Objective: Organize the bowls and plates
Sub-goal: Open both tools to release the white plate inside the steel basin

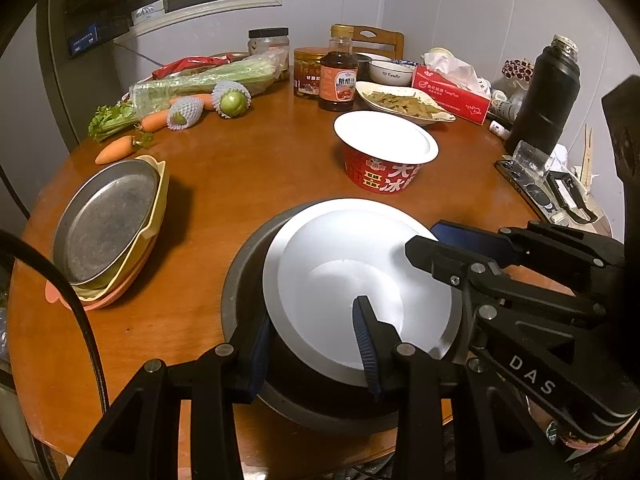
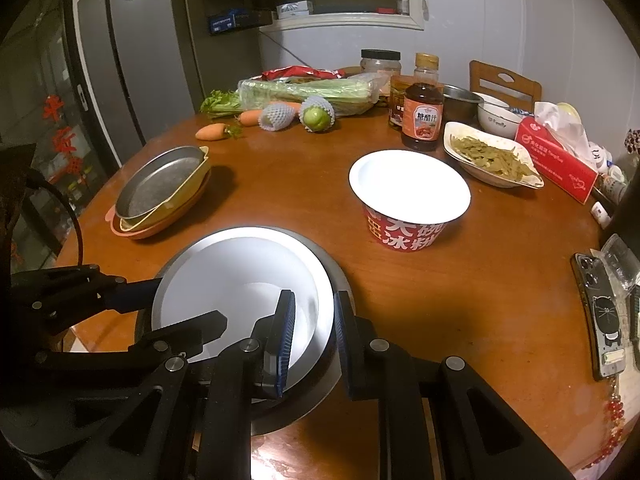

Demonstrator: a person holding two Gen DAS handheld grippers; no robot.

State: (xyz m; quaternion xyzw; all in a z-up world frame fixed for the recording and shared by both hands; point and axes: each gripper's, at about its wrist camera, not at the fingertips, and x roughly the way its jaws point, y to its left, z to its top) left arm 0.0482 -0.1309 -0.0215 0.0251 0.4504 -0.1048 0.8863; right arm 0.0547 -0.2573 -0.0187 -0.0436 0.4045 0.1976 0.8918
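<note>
On table (image 1: 248, 168): 2 nested bowls (image 1: 344, 280) | 2 grippers' fingers (image 2: 288, 320) clamped on rims

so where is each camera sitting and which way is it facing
Left wrist view: sits on the left hand-held gripper, looking forward and down over the white bowl; its own fingers show, with the right hand-held gripper entering from the right.
Right wrist view: sits on the right hand-held gripper, looking forward and down at the same bowl; its fingers pinch the bowl's rim, and the left one shows at lower left.
Both share the bowl, the red noodle cup, the stacked plates and the round table.
</note>
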